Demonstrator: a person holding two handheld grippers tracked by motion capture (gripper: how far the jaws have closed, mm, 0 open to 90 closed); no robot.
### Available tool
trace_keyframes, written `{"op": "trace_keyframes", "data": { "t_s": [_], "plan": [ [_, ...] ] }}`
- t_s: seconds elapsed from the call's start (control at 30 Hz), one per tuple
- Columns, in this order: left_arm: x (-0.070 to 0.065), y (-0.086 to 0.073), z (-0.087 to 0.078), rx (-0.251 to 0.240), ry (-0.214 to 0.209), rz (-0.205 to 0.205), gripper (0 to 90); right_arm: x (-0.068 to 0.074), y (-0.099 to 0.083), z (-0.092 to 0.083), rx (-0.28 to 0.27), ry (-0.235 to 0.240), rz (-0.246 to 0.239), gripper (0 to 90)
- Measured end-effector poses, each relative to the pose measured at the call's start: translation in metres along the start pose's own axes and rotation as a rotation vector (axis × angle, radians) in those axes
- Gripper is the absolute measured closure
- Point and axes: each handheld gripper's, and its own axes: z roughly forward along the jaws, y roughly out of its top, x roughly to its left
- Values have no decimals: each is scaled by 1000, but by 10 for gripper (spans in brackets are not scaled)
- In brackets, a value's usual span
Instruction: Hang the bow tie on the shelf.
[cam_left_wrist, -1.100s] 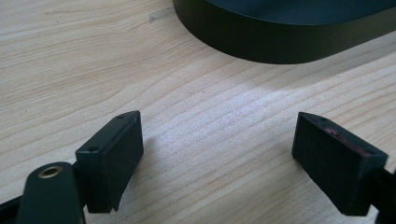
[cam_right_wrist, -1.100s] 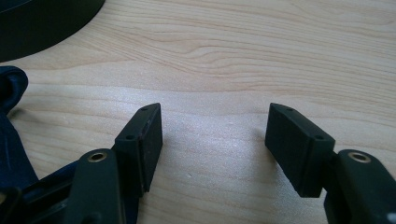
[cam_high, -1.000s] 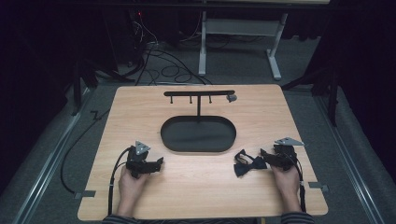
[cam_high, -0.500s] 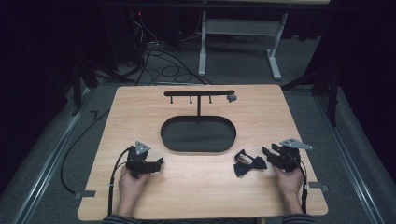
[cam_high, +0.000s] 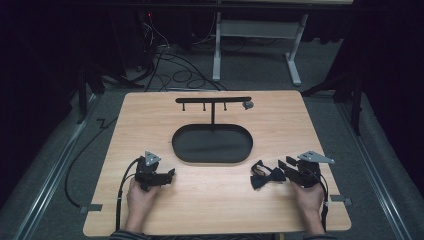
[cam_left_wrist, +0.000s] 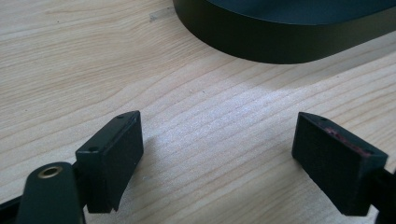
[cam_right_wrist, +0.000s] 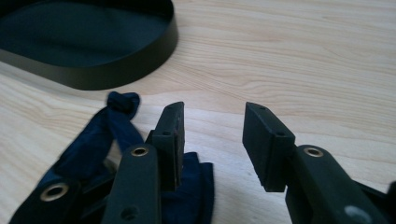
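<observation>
Bow tie (cam_high: 266, 175) near counter's (cam_high: 210, 200) right front corner; right gripper (cam_right_wrist: 212, 140) beside it, jaws just narrowing on nothing. Left gripper (cam_left_wrist: 217, 154) spread, idle, awaiting hand-off.

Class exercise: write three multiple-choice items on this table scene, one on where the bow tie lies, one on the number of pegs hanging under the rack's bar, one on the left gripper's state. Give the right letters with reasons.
1. Where does the bow tie lie?
A. in the tray
B. on the table by the right gripper
C. on the rack

2. How many pegs hang under the bar of the rack?
A. three
B. one
C. six

3. How is the left gripper?
A. shut on the bow tie
B. shut on nothing
C. open

Key: 1 B, it lies on the wood beside that gripper. 2 A, three short pegs show. 3 C, bare table shows between its jaws.
</observation>
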Motion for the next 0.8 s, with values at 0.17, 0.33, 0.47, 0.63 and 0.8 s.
{"op": "trace_keyframes", "data": {
  "t_s": [0.17,0.33,0.47,0.63,0.8],
  "plan": [
    [0,0,0,0,0,0,168,7,3,-3,-6,34,-17,628],
    [0,0,0,0,0,0,168,14,5,-4,-5,59,-27,634],
    [0,0,0,0,0,0,168,19,7,-2,-5,81,-34,635],
    [0,0,0,1,0,0,168,23,8,3,-2,116,-22,635],
    [0,0,0,0,0,0,168,28,9,8,13,134,-31,635]
  ]
}}
